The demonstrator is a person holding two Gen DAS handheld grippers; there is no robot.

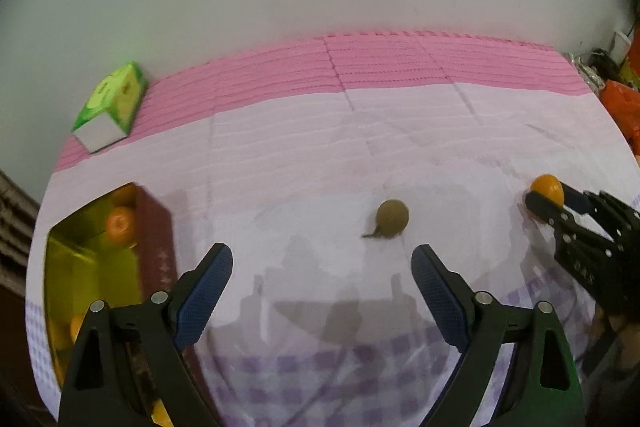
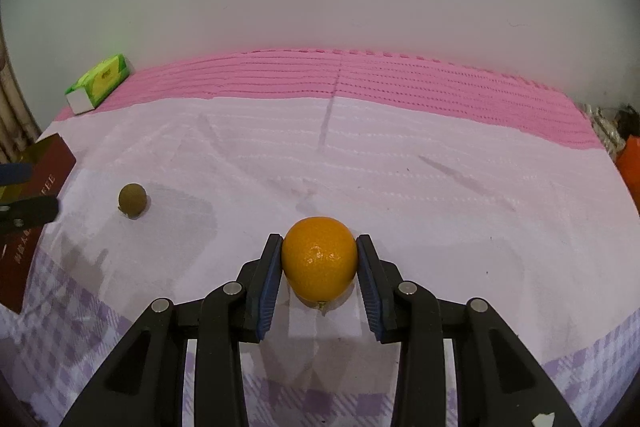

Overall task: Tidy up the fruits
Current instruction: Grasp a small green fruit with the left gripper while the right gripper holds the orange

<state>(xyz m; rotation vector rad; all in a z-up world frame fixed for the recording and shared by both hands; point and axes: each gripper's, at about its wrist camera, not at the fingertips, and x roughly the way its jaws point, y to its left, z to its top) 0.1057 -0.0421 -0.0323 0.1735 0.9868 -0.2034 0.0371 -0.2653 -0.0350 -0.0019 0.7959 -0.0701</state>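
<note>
1. Orange [image 2: 319, 264] sits clamped between the pads of the right gripper [image 2: 319, 277], out near the fingertips, its underside close to the white cloth [image 2: 400, 187]. Held that far forward, the round skin could squirt out ahead if the squeeze slackens or the hand swings fast.
2. Left gripper [image 1: 322, 297] hangs wide and empty, the small brown fruit [image 1: 392, 218] just ahead of its right finger and off centre. Closing from here could clip the fruit on one side and send it rolling.
3. To the left gripper's left stands the red box [image 1: 154, 227] with oranges inside; a careless sweep could knock its wall.
4. Farther left and ahead lies a green tissue pack [image 1: 114, 105], well clear of any trouble.
</note>
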